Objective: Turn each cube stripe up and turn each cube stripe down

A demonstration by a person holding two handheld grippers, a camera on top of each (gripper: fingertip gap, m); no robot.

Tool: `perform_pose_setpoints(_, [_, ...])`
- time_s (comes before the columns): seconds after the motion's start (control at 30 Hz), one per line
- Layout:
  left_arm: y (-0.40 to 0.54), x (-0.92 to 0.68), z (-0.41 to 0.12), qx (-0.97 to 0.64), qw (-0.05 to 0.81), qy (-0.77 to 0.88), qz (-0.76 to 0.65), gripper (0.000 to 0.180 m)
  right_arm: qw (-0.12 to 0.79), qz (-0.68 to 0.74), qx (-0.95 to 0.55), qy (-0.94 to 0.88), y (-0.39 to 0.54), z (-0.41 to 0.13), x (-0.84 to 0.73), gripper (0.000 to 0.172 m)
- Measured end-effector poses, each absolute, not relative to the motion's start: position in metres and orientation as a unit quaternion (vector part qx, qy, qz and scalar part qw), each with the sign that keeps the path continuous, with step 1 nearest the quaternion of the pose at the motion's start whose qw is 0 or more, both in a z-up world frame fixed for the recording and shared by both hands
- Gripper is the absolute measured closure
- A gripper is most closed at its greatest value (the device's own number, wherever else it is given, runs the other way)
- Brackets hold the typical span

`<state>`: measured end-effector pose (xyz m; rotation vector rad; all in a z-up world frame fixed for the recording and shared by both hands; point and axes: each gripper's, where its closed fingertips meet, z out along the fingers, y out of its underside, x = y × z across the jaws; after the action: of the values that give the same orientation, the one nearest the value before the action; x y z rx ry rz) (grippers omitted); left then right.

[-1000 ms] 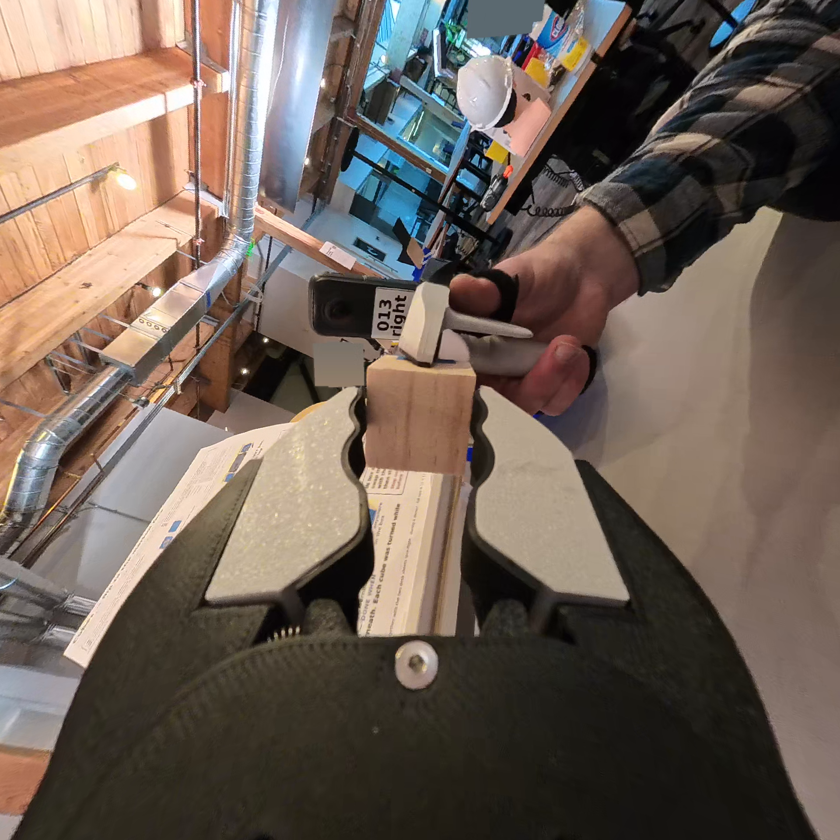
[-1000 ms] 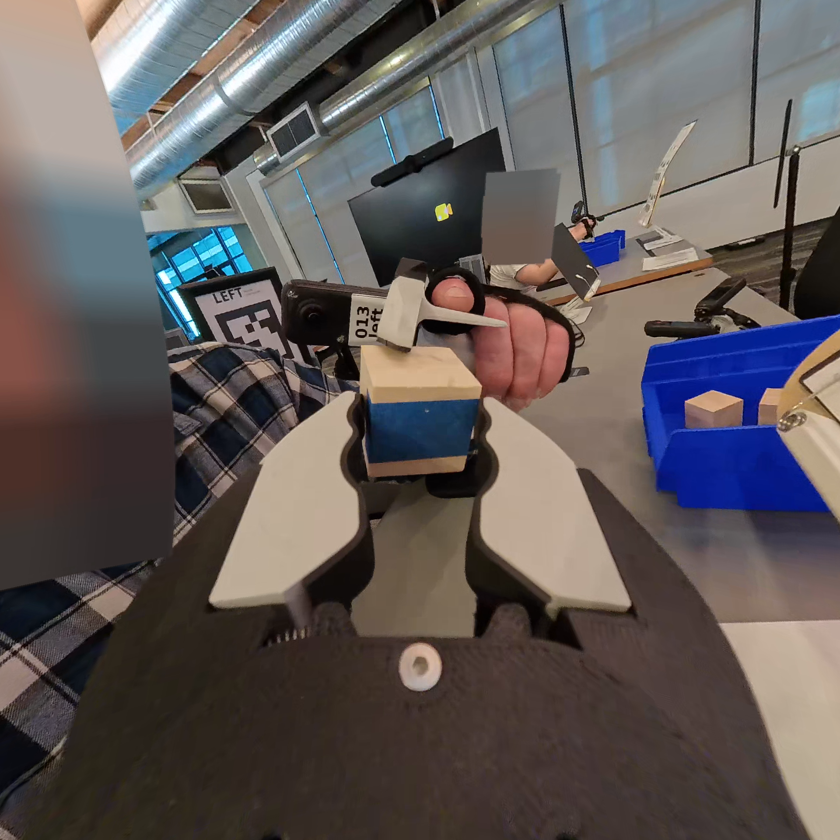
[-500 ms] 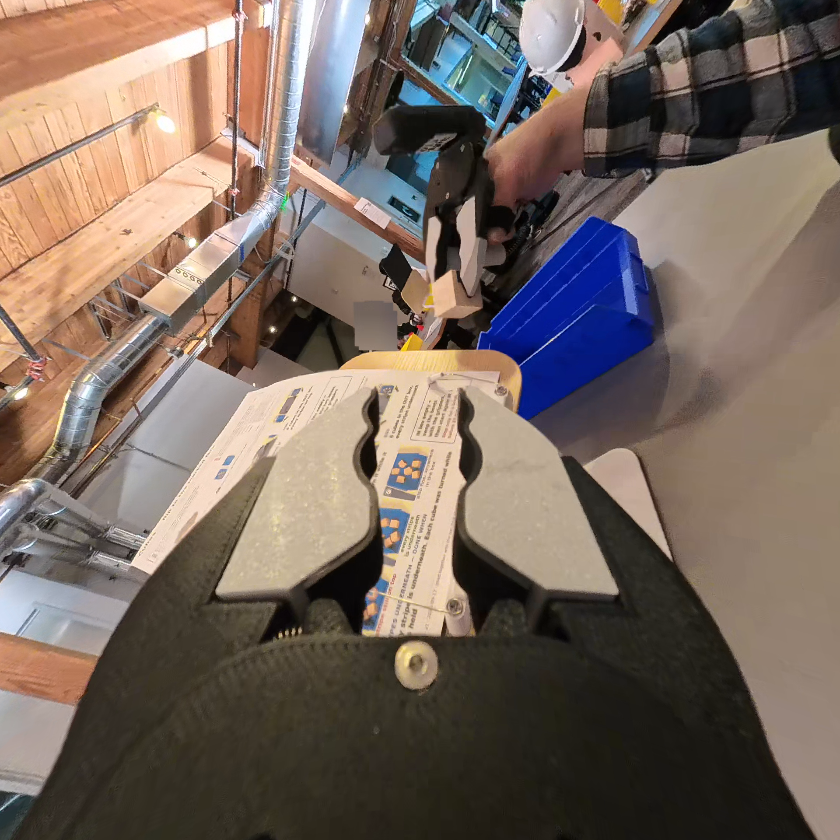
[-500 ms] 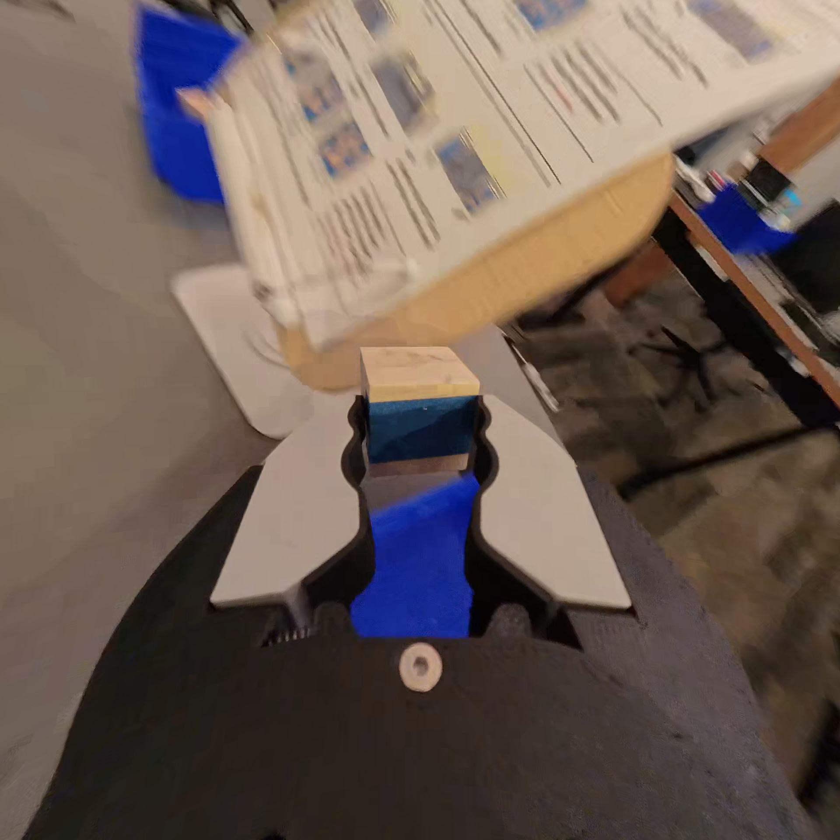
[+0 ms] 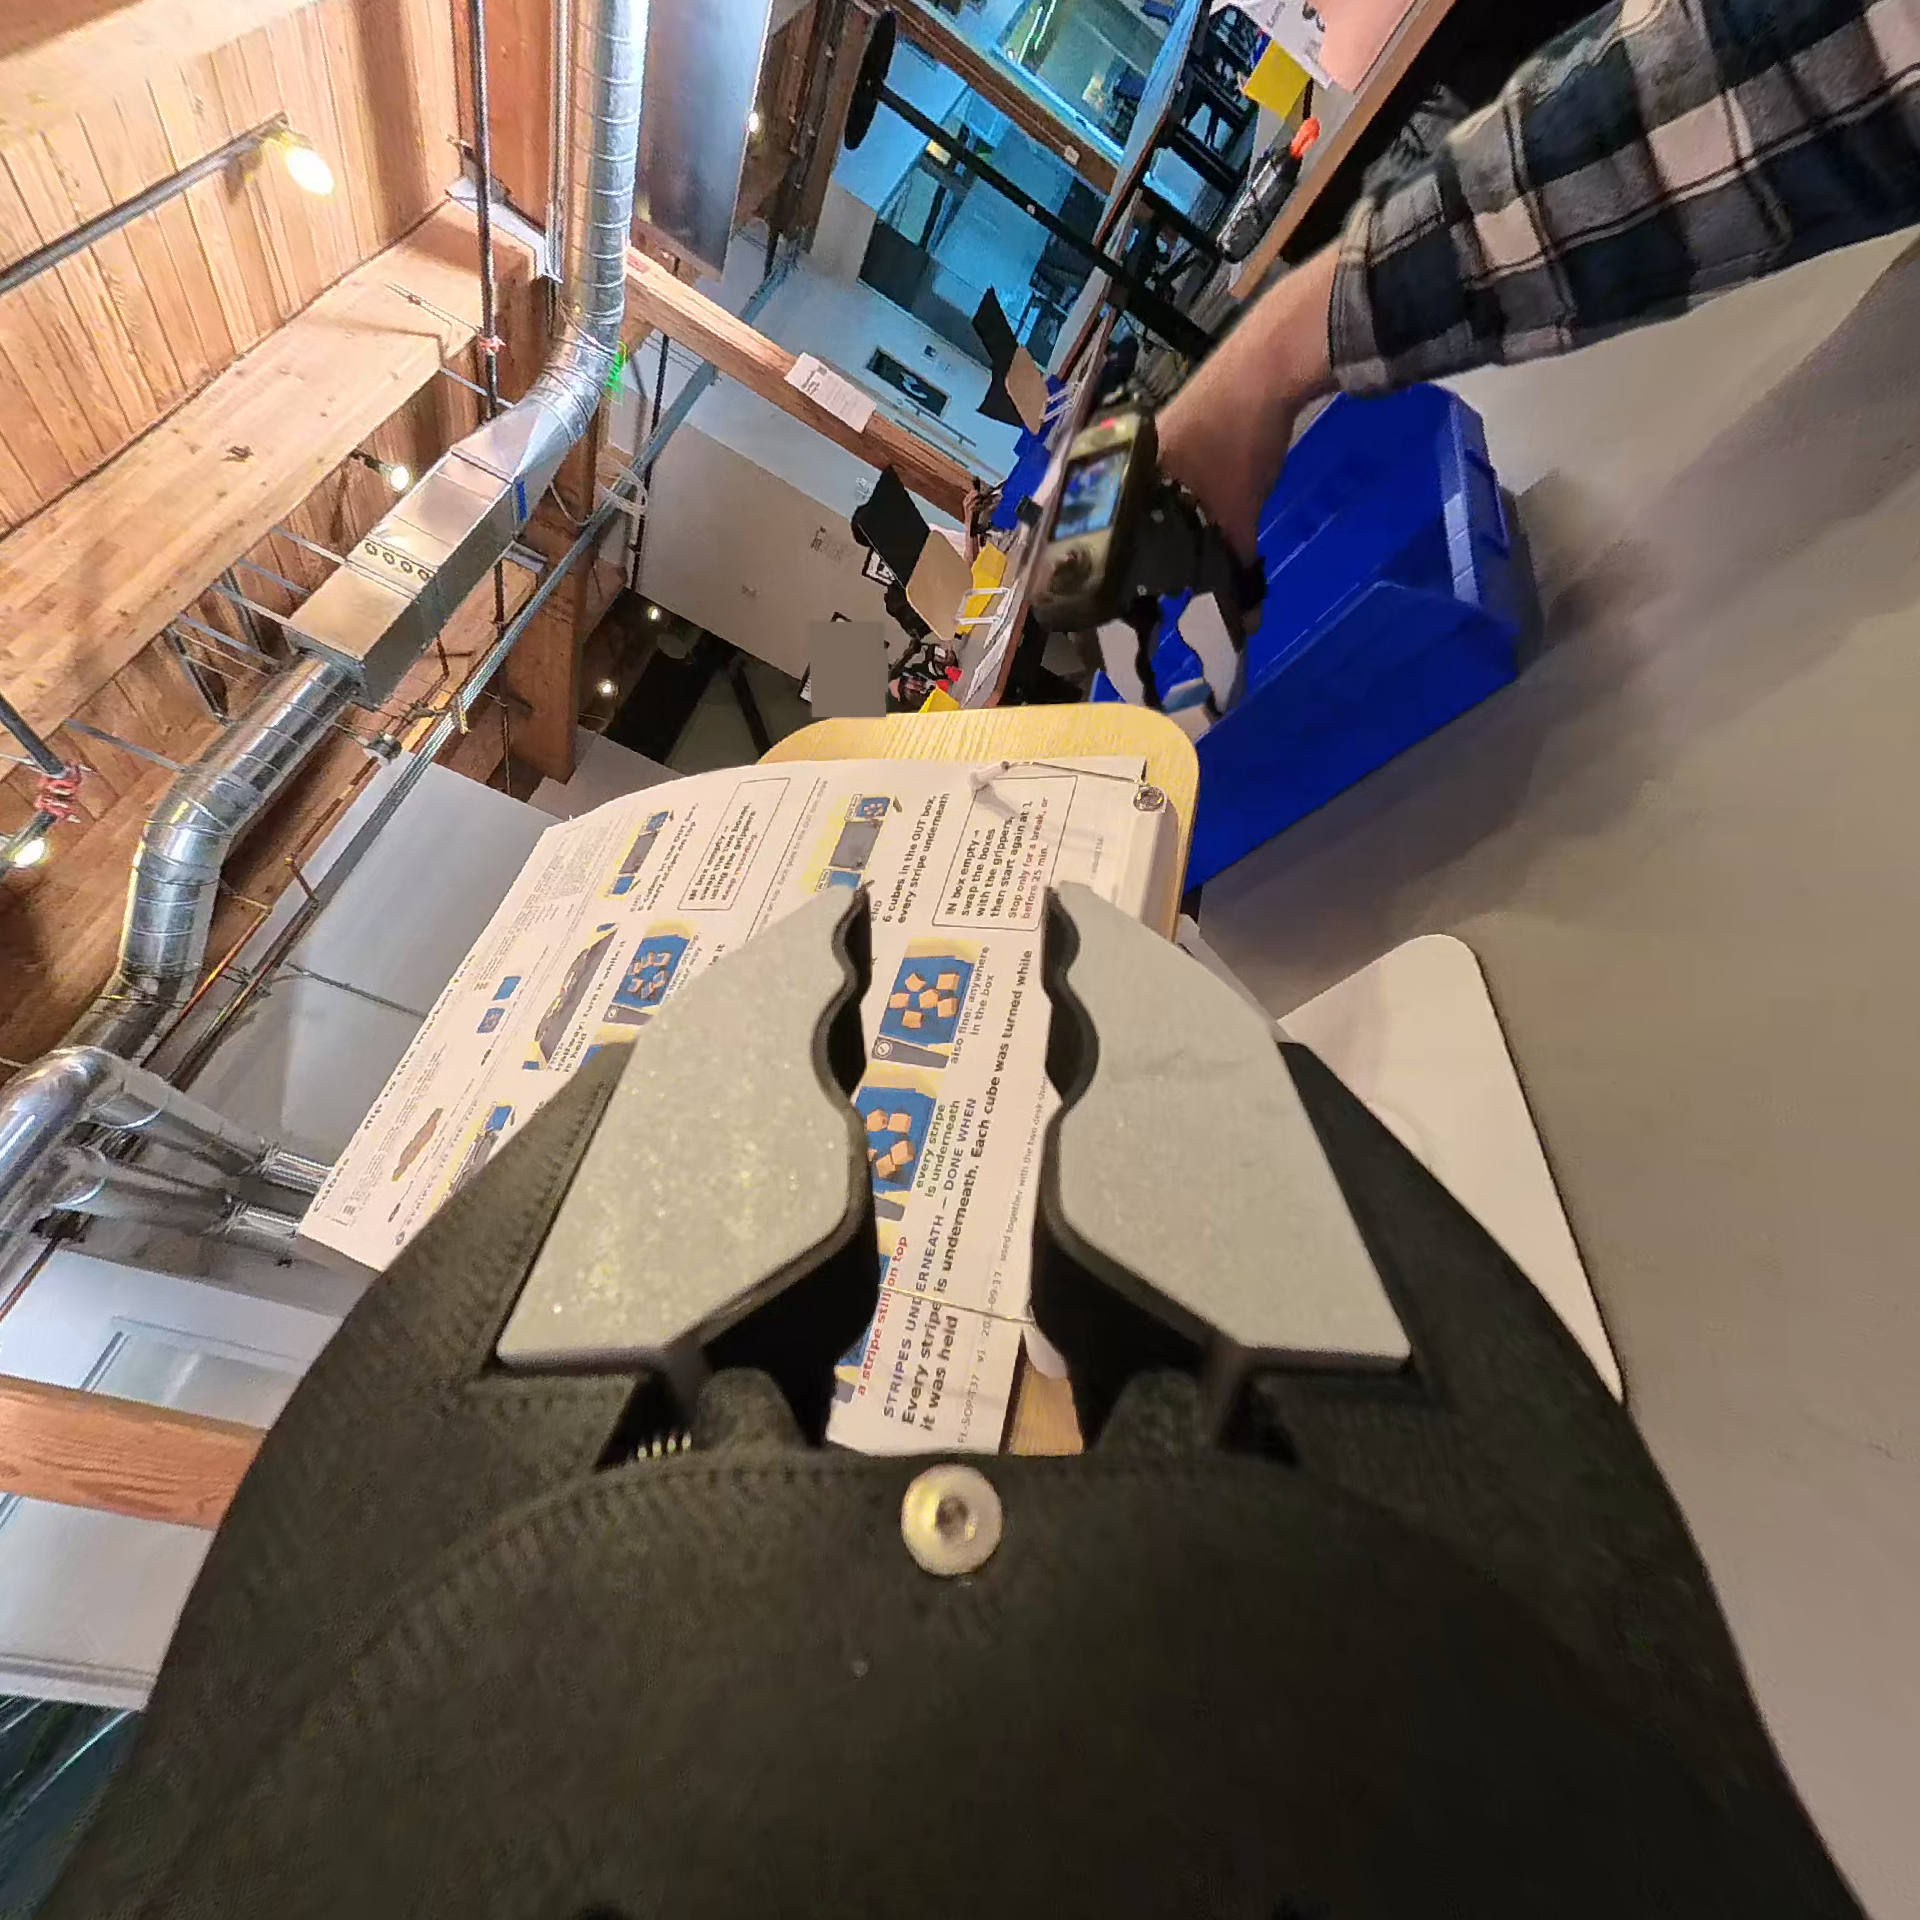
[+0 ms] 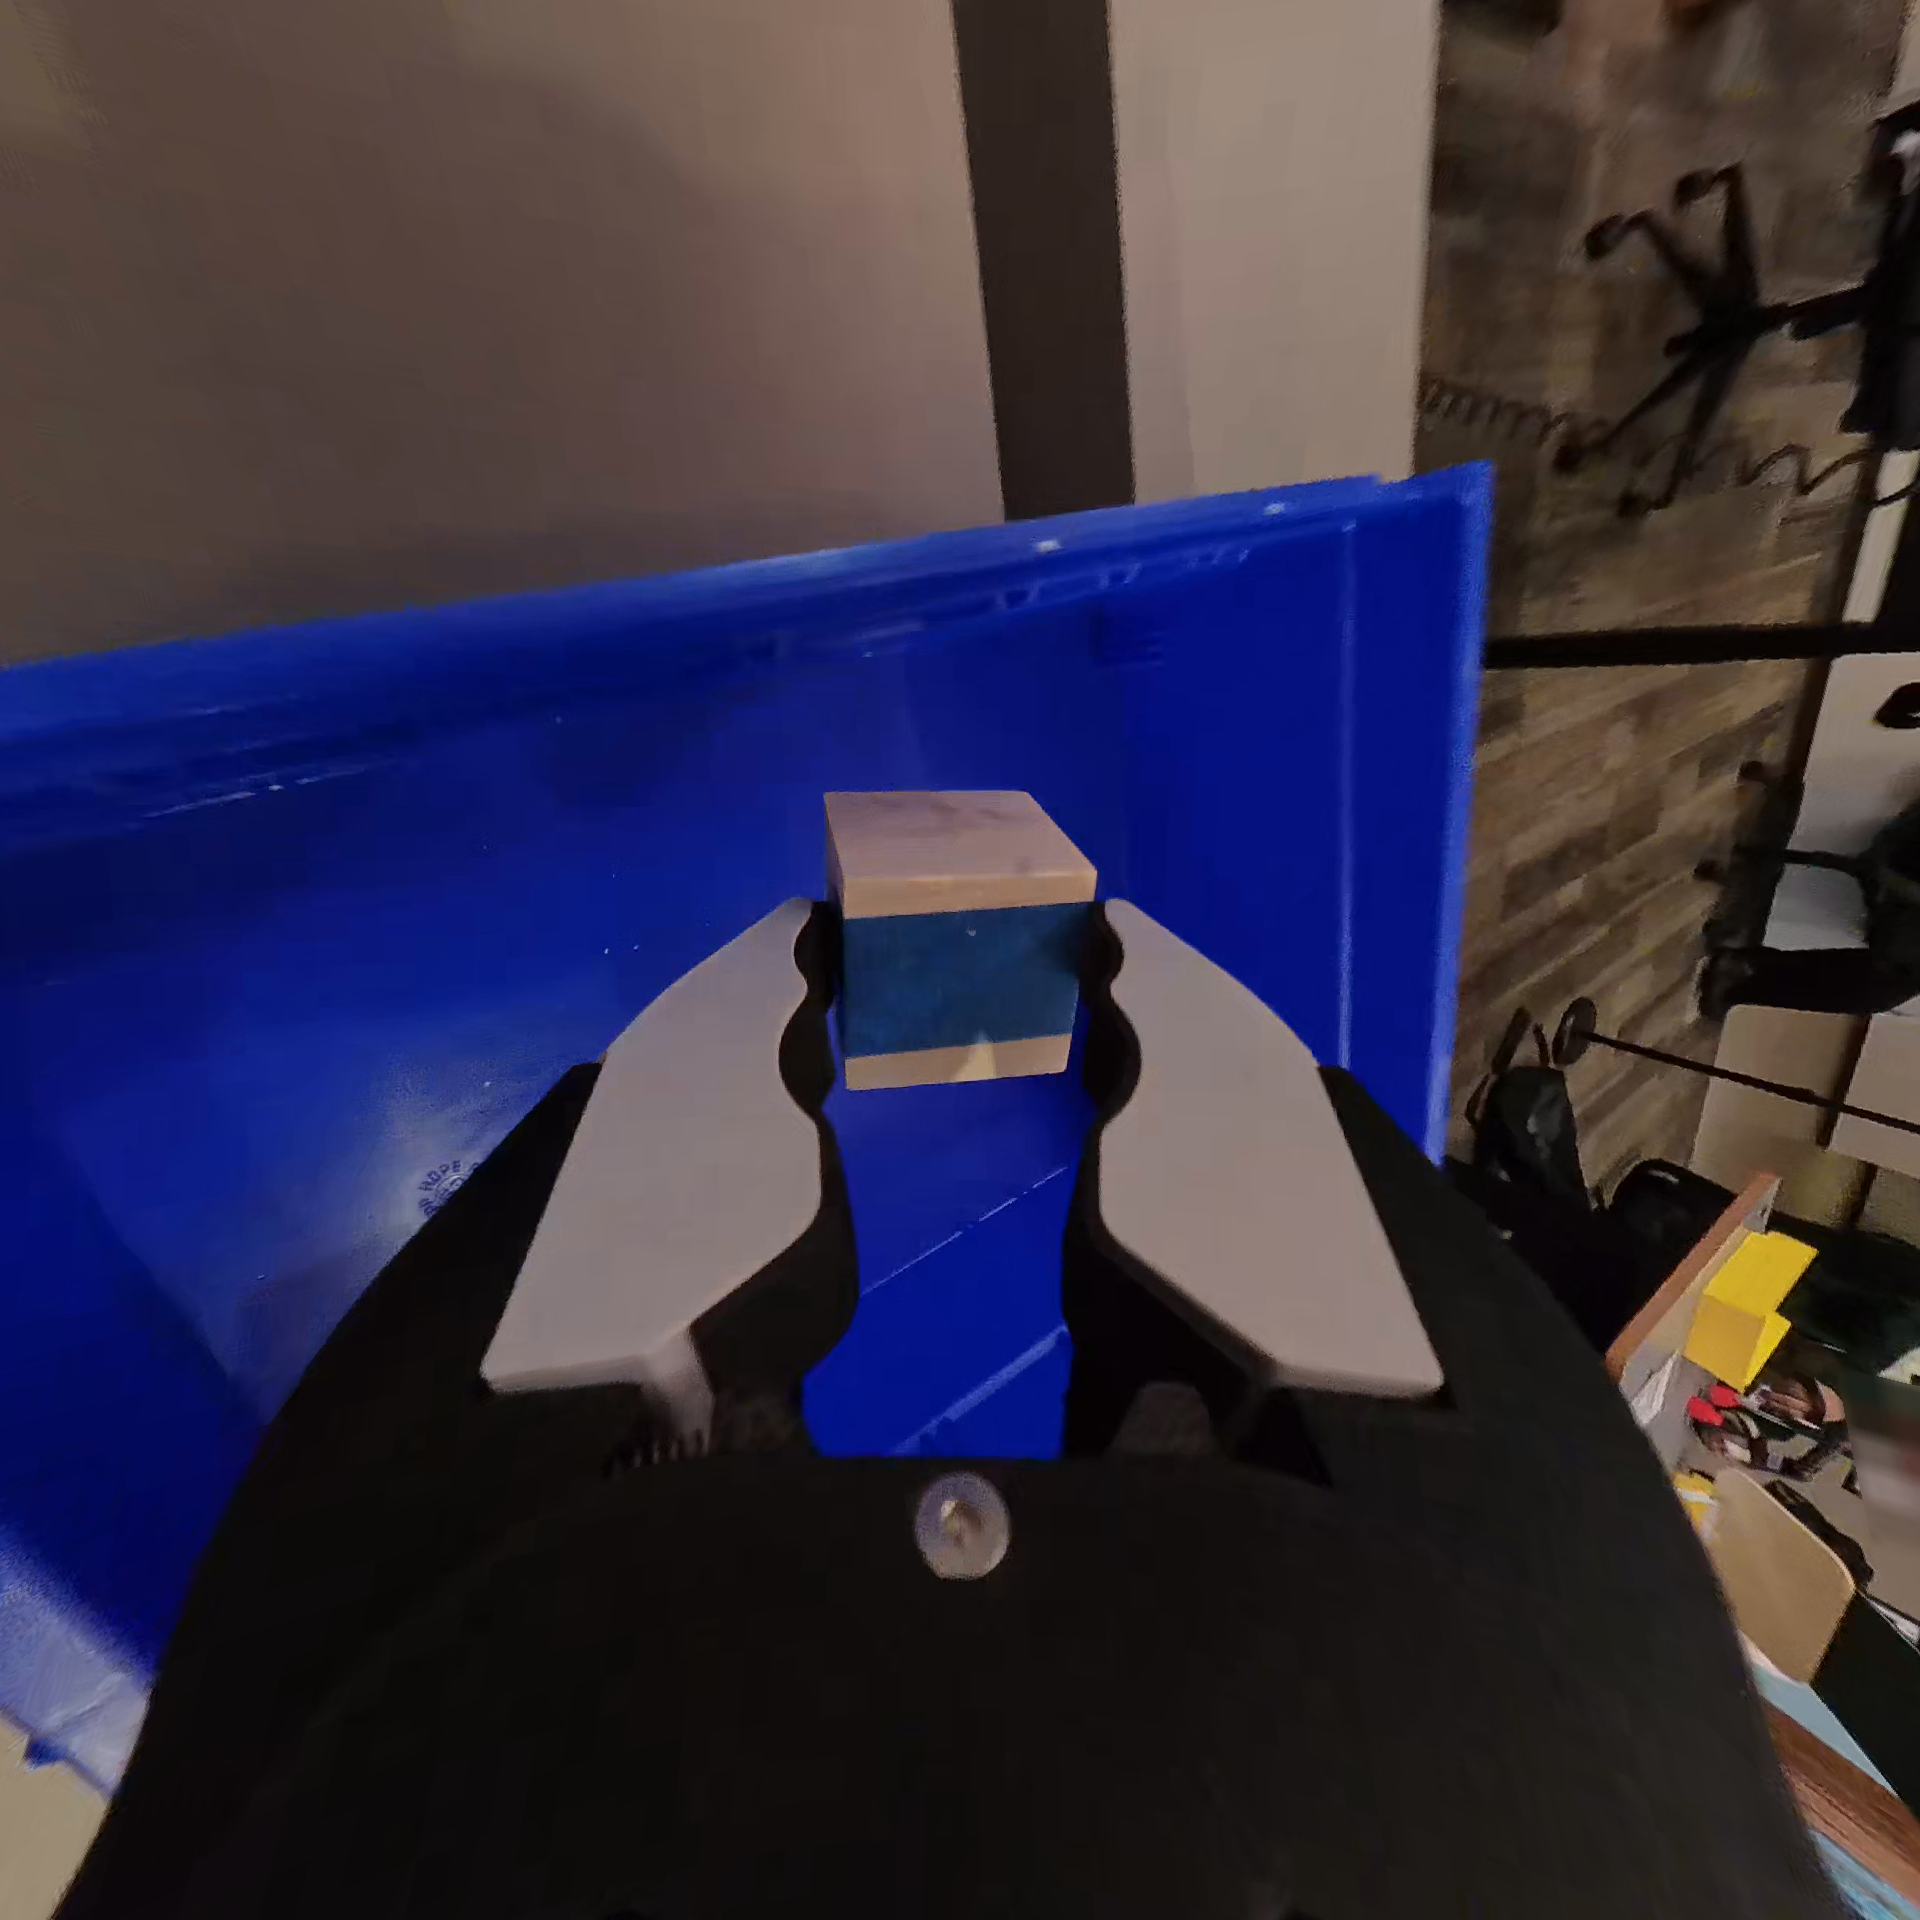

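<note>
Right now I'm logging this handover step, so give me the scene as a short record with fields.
Left claw: open, nothing between its fingers
Right claw: shut on wooden cube, pads on both sides
Cube stripe: blue band faces the camera
Behind cube: blue bin
Ahead of left claw: instruction sheet on a wooden board

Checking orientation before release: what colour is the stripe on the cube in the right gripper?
Blue, a broad band on the pale wooden cube; clearest in the right wrist view.
</note>
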<state>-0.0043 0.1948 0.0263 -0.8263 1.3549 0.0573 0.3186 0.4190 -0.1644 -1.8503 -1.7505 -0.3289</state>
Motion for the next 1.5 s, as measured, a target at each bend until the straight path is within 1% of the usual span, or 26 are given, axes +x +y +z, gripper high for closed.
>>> perform_pose_setpoints(0.07, [0.196, -0.006, 0.027, -0.373, 0.7, 0.608, 0.027, 0.15, 0.258, -0.131, -0.691, -0.663, 0.423, -0.181, 0.32, 0.124])
perform_pose_setpoints(0.23, [0.198, -0.008, 0.025, -0.378, 0.694, 0.612, 0.027, 0.15, 0.231, -0.131, -0.689, -0.674, 0.431, -0.206, 0.315, 0.124])
perform_pose_setpoints(0.33, [0.2, -0.009, 0.024, -0.382, 0.691, 0.613, 0.026, 0.15, 0.228, -0.134, -0.699, -0.665, 0.438, -0.216, 0.314, 0.124])
perform_pose_setpoints(0.43, [0.2, -0.008, 0.022, -0.384, 0.688, 0.616, 0.026, 0.15, 0.247, -0.134, -0.701, -0.655, 0.446, -0.217, 0.31, 0.125])
perform_pose_setpoints(0.5, [0.201, -0.01, 0.022, -0.386, 0.686, 0.615, 0.032, 0.15, 0.26, -0.15, -0.704, -0.643, 0.452, -0.212, 0.314, 0.125])
perform_pose_setpoints(0.53, [0.202, -0.011, 0.023, -0.388, 0.686, 0.615, 0.033, 0.15, 0.267, -0.148, -0.708, -0.636, 0.453, -0.207, 0.315, 0.13])
perform_pose_setpoints(0.57, [0.202, -0.012, 0.023, -0.39, 0.685, 0.614, 0.033, 0.151, 0.272, -0.146, -0.712, -0.631, 0.452, -0.203, 0.316, 0.13])
perform_pose_setpoints(0.63, [0.203, -0.014, 0.025, -0.391, 0.687, 0.612, 0.033, 0.151, 0.286, -0.148, -0.709, -0.627, 0.451, -0.193, 0.317, 0.125])
perform_pose_setpoints(0.77, [0.207, -0.022, 0.03, -0.397, 0.687, 0.607, 0.045, 0.151, 0.29, -0.137, -0.726, -0.608, 0.446, -0.181, 0.32, 0.126])
perform_pose_setpoints(0.87, [0.22, -0.045, 0.041, -0.413, 0.691, 0.587, 0.083, 0.15, 0.34, -0.113, -0.734, -0.576, 0.445, -0.151, 0.314, 0.131])
perform_pose_setpoints(0.93, [0.239, -0.074, 0.044, -0.454, 0.679, 0.569, 0.095, 0.146, 0.381, -0.112, -0.735, -0.549, 0.444, -0.124, 0.311, 0.138])
perform_pose_setpoints(1.03, [0.273, -0.124, 0.025, -0.537, 0.625, 0.557, 0.101, 0.14, 0.425, -0.098, -0.731, -0.524, 0.439, -0.095, 0.304, 0.14])
perform_pose_setpoints(1.1, [0.291, -0.157, -0.01, -0.605, 0.546, 0.571, 0.099, 0.136, 0.44, -0.093, -0.725, -0.522, 0.435, -0.085, 0.3, 0.14])
perform_pose_setpoints(1.2, [0.315, -0.222, -0.06, -0.71, 0.415, 0.548, 0.154, 0.131, 0.442, -0.089, -0.719, -0.53, 0.431, -0.082, 0.292, 0.14])
perform_pose_setpoints(1.27, [0.316, -0.252, -0.091, -0.764, 0.341, 0.529, 0.144, 0.129, 0.437, -0.098, -0.715, -0.537, 0.43, -0.084, 0.288, 0.14])
perform_pose_setpoints(1.37, [0.31, -0.29, -0.138, -0.829, 0.222, 0.496, 0.133, 0.12, 0.429, -0.098, -0.711, -0.549, 0.427, -0.088, 0.28, 0.141])
perform_pose_setpoints(1.43, [0.309, -0.306, -0.162, -0.851, 0.168, 0.481, 0.129, 0.119, 0.426, -0.093, -0.708, -0.556, 0.425, -0.091, 0.274, 0.141])
perform_pose_setpoints(1.5, [0.311, -0.315, -0.178, -0.859, 0.139, 0.474, 0.133, 0.117, 0.424, -0.09, -0.705, -0.562, 0.423, -0.092, 0.27, 0.141])
